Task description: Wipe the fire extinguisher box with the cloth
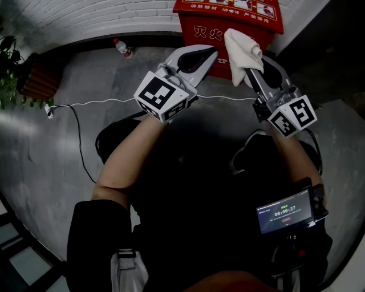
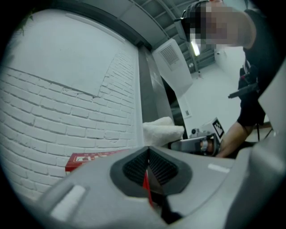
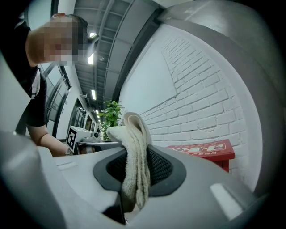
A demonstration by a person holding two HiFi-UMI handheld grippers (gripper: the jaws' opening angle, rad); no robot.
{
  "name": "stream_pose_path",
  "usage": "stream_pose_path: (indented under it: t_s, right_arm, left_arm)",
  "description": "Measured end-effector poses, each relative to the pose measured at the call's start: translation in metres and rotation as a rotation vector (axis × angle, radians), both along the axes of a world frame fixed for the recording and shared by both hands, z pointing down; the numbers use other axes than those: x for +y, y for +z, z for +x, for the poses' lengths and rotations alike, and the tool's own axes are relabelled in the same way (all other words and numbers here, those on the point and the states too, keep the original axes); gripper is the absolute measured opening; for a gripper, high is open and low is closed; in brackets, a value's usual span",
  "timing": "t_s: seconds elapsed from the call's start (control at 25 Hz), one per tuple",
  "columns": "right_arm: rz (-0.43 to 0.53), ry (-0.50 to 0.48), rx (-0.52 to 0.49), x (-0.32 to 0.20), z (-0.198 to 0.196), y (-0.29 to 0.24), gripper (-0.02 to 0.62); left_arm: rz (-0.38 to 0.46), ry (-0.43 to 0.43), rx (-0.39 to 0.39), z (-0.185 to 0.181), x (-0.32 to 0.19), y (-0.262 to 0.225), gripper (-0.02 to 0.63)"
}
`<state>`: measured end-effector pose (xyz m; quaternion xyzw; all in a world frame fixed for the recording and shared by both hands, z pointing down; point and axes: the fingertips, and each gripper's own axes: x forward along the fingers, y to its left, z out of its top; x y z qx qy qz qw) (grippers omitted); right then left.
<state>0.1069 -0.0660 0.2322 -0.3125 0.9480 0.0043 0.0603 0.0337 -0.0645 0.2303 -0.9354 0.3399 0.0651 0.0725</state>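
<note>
The red fire extinguisher box [image 1: 228, 17] stands against the white brick wall, its lid printed with white characters. It also shows low in the left gripper view as a red edge [image 2: 89, 157] and at the right in the right gripper view [image 3: 205, 148]. A white cloth [image 1: 242, 52] hangs folded in my right gripper [image 1: 251, 71], which is shut on it just in front of the box; the cloth [image 3: 134, 165] is pinched between the dark pads. My left gripper [image 1: 212, 54] is shut with nothing in it, close beside the cloth [image 2: 161, 132].
A plastic bottle with a red cap [image 1: 122, 48] lies on the grey floor by the wall. A white cable [image 1: 97, 102] runs across the floor. A potted plant [image 1: 23, 74] stands at the left. A small screen [image 1: 284, 211] hangs at the person's waist.
</note>
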Motion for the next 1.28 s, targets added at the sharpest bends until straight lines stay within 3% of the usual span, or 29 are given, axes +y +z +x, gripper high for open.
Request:
stream_pose_path:
  t_s: [1.28]
  right_arm:
    - [0.028, 0.017, 0.018, -0.002, -0.0005, -0.0002, 0.086]
  left_arm:
    - [0.001, -0.001, -0.008, 0.0005, 0.0004, -0.0005, 0.002]
